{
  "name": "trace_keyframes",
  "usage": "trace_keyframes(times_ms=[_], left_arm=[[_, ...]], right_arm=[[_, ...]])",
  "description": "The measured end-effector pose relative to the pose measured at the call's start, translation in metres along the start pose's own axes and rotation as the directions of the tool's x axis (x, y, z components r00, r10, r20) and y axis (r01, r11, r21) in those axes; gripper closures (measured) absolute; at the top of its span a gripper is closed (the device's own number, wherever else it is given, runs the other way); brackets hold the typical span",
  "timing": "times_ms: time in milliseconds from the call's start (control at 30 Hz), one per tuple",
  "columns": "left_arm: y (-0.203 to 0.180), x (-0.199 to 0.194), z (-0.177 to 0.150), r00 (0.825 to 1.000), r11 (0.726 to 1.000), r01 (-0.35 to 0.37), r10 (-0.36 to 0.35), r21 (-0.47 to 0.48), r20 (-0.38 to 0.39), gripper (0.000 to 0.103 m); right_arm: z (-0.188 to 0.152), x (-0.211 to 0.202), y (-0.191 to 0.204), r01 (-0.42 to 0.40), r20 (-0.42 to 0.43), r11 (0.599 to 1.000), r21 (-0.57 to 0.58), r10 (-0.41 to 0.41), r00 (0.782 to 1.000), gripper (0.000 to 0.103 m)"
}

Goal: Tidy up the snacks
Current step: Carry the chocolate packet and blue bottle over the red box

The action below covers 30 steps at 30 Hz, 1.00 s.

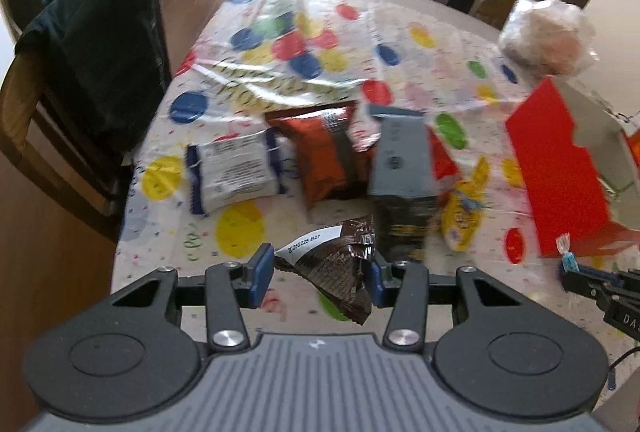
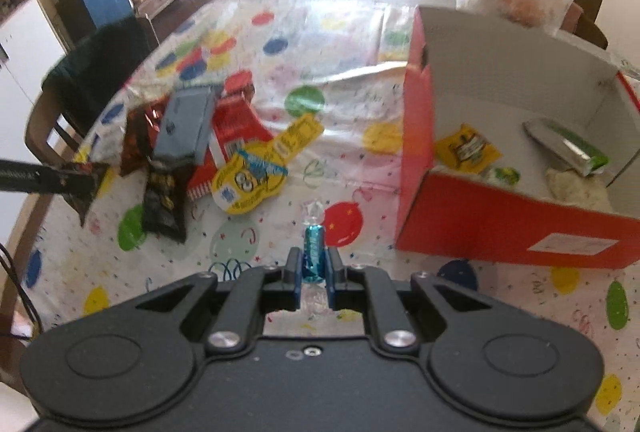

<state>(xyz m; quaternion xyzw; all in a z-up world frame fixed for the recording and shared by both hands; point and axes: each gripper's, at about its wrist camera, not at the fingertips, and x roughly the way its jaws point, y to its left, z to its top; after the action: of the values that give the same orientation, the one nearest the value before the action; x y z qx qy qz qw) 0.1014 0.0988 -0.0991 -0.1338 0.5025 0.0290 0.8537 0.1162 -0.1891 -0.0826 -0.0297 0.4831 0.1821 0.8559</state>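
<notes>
In my left hand-held gripper (image 1: 318,274) I hold a dark brown snack packet (image 1: 338,272). The two blue pads press its crinkled sides, and the packet hangs between them above the near edge of the counter (image 1: 152,232). My right hand-held gripper (image 2: 313,278) is closed on a small blue wrapped candy (image 2: 313,252), which stands upright between the fingers, with its clear twisted end pointing up.

The other snacks lie in a loose pile toward the left side of the counter: a white packet with blue ends (image 1: 236,171), a red-brown foil bag (image 1: 326,155), a grey flat box (image 1: 402,159) lying on top of a dark packet (image 1: 404,228), and a yellow packet (image 1: 464,216) just beside them. The red box (image 2: 416,167) stands open at the right side, and some snacks are already inside, among them a yellow packet and a green and silver one.

I judge that all these things are very light. The foil packets are soft and slippery, and the contents can break if I press hard, so I think it is better to take them by the sealed edge or a corner. The candy is small and hard, but its wrapper is smooth, so it can slip or turn between the pads. The grey box looks stiff and is probably best taken across its narrow sides.
</notes>
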Motion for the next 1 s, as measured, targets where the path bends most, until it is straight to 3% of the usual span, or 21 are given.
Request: trace_keyframes(times_ms=[567, 1000], left_arm=[[-0.132, -0.042, 0.022, 0.992, 0.985, 0.091, -0.104, 0.148, 0.077, 0.057], [-0.239, -0.041, 0.041, 0.982, 0.952, 0.127, -0.159, 0.277, 0.098, 0.057]], right_arm=[[0.018, -0.074, -0.067, -0.023, 0.148, 0.999, 0.024, 0.019, 0.989, 0.093], [0.036, -0.09, -0.152, 0.027, 0.202, 0.997, 0.078, -0.042, 0.979, 0.093]])
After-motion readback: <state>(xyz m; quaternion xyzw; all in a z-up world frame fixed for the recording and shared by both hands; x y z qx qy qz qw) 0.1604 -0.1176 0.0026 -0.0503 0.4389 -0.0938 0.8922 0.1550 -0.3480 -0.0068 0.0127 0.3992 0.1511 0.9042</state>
